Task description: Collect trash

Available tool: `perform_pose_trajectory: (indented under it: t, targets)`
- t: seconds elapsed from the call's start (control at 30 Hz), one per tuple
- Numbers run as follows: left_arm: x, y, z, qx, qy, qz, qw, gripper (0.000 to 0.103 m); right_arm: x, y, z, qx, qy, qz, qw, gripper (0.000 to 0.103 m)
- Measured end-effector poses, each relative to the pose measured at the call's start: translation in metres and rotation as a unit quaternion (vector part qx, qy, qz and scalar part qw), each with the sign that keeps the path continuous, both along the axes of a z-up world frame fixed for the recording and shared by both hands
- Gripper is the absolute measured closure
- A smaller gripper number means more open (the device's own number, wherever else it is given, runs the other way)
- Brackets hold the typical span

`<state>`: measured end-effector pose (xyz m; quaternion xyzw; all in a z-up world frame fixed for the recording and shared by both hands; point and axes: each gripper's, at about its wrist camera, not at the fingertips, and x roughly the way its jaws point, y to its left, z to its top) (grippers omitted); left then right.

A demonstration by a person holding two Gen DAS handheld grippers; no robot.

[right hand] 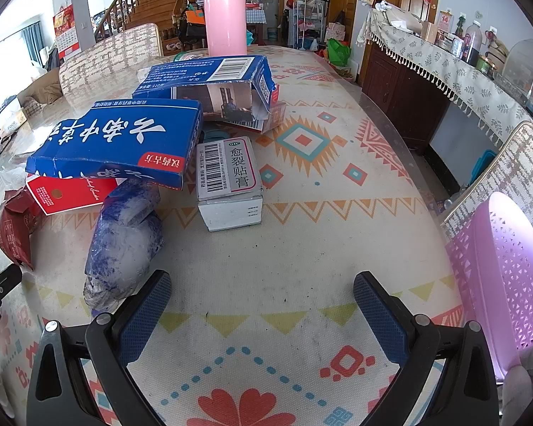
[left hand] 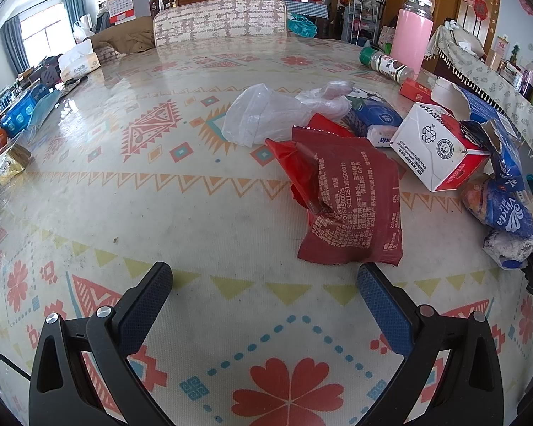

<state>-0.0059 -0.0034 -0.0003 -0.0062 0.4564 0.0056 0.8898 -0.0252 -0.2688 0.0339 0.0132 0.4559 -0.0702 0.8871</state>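
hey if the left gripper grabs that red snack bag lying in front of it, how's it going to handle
The red snack bag looks torn open, flattened and creased, so it is probably nearly empty and light. It will likely flop and crumple when pinched, not lift stiffly. Its glossy film may slide on the tablecloth if pushed.

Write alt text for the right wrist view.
An open tool hovers, holding nothing, over a patterned table strewn with trash: a grey medicine box, torn blue cartons and a crumpled blue-and-white wrapper. A pink basket sits at the right edge and a pink flask stands behind.
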Motion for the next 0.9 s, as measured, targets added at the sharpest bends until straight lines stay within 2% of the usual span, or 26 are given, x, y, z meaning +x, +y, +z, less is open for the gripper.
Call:
perform_pose_trajectory:
  t: [0.9]
  targets:
    - [-0.002,0.002,0.0019,-0.002,0.008,-0.017,0.9998,0.0,-0.0005,0.0001,-0.0015,0.0,0.0,0.0,1.0,0.0]
